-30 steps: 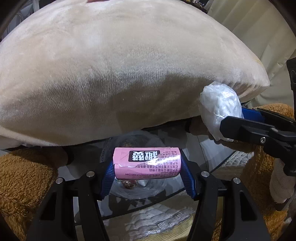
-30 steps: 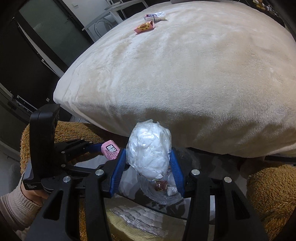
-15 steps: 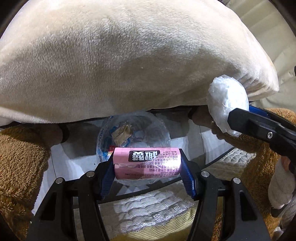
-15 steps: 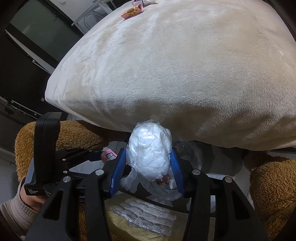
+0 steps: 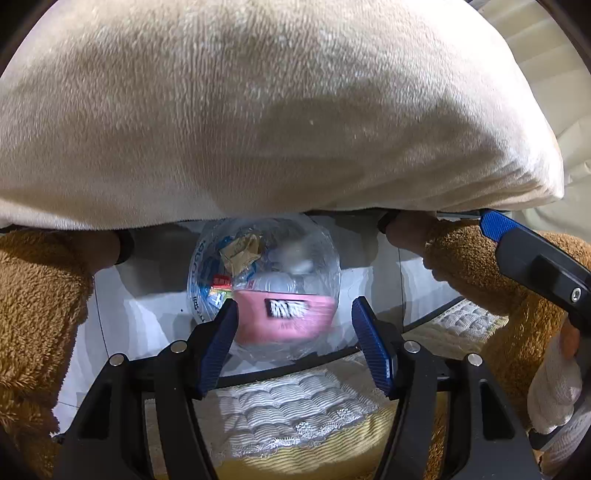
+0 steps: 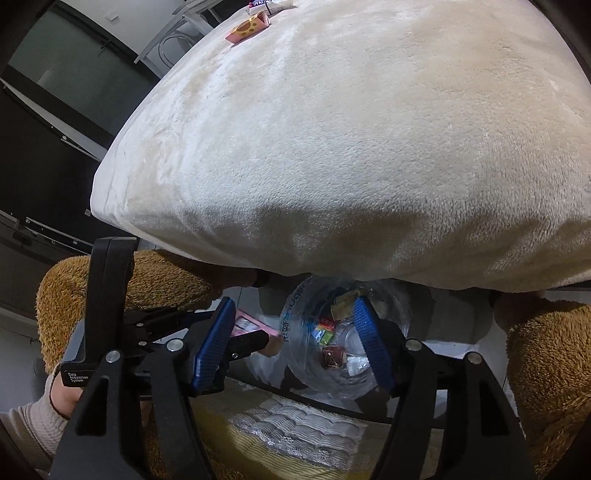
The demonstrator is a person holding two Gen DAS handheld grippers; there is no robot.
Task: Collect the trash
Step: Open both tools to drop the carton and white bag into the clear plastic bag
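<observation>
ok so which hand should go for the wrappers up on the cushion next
Right, probably: the right gripper is open and empty, with the orange wrapper on the cushion in its view. The left gripper, open, has the pink packet between its fingers.

Two claws (image 5: pixel 295 343) (image 6: pixel 291 347), one bag (image 5: pixel 264 284) (clear), one pink packet (image 5: pixel 286 319).

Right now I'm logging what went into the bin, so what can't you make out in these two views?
- Pink packet, left wrist view: motion-blurred, label unreadable; whether it touches the fingers or has dropped free cannot be told.
- Bin bag, right wrist view: far rim hidden under the blanket; contents small and jumbled.
- Wrappers on the blanket, right wrist view: too small to identify.
- White plastic wad: not identifiable in either view.
</observation>
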